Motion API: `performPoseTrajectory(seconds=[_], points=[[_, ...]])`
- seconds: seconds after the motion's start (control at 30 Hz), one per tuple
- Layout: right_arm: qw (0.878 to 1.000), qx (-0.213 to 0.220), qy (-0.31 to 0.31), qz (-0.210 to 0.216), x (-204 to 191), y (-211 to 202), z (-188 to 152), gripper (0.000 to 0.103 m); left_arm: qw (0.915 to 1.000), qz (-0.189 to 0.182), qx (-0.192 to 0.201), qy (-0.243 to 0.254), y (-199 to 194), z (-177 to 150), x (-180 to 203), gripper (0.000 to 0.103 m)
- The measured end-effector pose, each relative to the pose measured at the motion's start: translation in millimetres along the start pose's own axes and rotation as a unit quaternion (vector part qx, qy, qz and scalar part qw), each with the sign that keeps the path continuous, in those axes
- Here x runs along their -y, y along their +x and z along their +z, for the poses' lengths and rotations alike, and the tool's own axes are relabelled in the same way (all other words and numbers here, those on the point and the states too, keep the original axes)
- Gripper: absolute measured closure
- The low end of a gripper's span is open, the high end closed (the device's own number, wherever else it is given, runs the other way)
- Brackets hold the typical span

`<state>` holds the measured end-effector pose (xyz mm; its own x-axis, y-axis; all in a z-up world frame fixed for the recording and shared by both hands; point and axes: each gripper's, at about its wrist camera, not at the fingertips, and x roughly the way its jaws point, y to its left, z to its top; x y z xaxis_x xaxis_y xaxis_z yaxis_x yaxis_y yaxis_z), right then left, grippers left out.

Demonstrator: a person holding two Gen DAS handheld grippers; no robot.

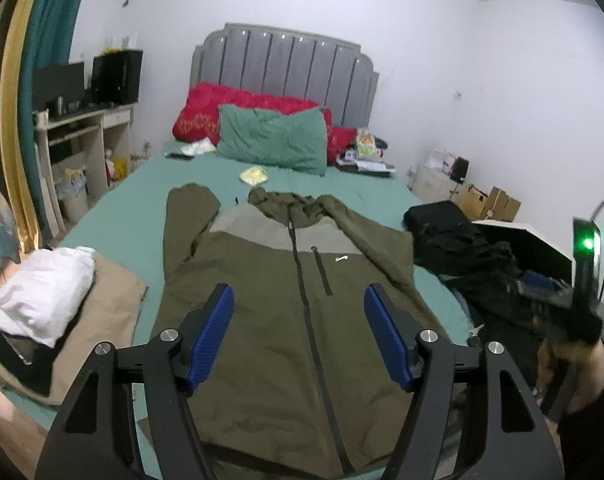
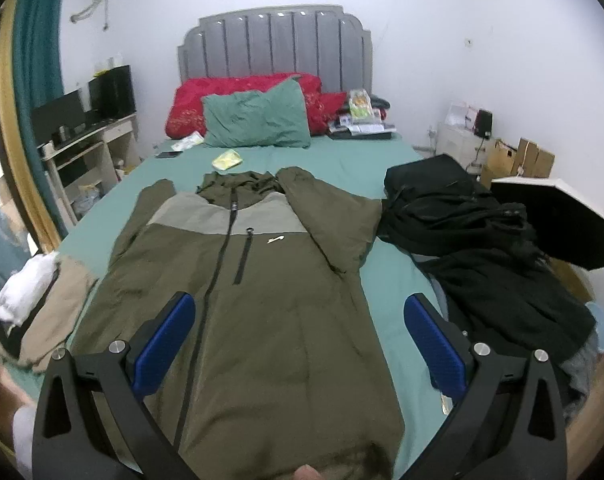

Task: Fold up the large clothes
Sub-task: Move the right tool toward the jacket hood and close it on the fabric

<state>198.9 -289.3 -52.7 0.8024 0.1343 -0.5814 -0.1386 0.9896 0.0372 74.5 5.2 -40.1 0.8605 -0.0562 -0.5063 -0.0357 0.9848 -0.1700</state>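
Note:
An olive-green hooded jacket with a grey chest band and a dark front zip lies flat, front side up, on the teal bed, its hood toward the headboard. Both sleeves are spread outward near the shoulders. My left gripper hovers open above the jacket's lower body, nothing between its blue pads. My right gripper is open too, over the jacket's lower right half, empty. In the left wrist view the right gripper's body with a green light shows at the right edge, held by a hand.
A heap of black clothes lies to the jacket's right. White cloth on a tan garment sits at the left. A green pillow and red bedding rest near the grey headboard. An open black umbrella stands at the right.

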Motion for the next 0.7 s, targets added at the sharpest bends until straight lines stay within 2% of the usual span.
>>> performPoseTrajectory(seconds=[0.17,0.37,0.5,0.57,0.67,0.7], points=[[0.999,-0.031,0.012,-0.024,14.3,81.9,32.6,0.0,0.9994,-0.005,-0.028,-0.02,54.8,-6.7,-11.4,0.032],[0.999,-0.036,0.029,-0.017,21.6,171.6,77.5,0.004,0.9972,-0.006,-0.074,-0.002,131.9,-25.5,-13.2,0.032],[0.999,-0.034,0.019,0.004,18.0,236.8,105.0,0.008,0.9968,0.003,-0.078,0.018,175.5,-23.4,-21.4,0.032],[0.999,-0.033,0.011,0.006,16.5,270.6,115.9,0.011,0.9972,0.01,-0.065,0.036,196.9,-25.7,-23.6,0.032],[0.999,-0.039,0.007,0.005,12.1,326.7,128.9,0.019,0.998,0.035,-0.053,0.004,224.0,-34.1,-37.0,0.032],[0.999,-0.043,0.007,0.004,11.3,342.5,132.1,0.02,0.9954,0.045,-0.081,-0.025,237.2,-38.4,-46.9,0.032]])
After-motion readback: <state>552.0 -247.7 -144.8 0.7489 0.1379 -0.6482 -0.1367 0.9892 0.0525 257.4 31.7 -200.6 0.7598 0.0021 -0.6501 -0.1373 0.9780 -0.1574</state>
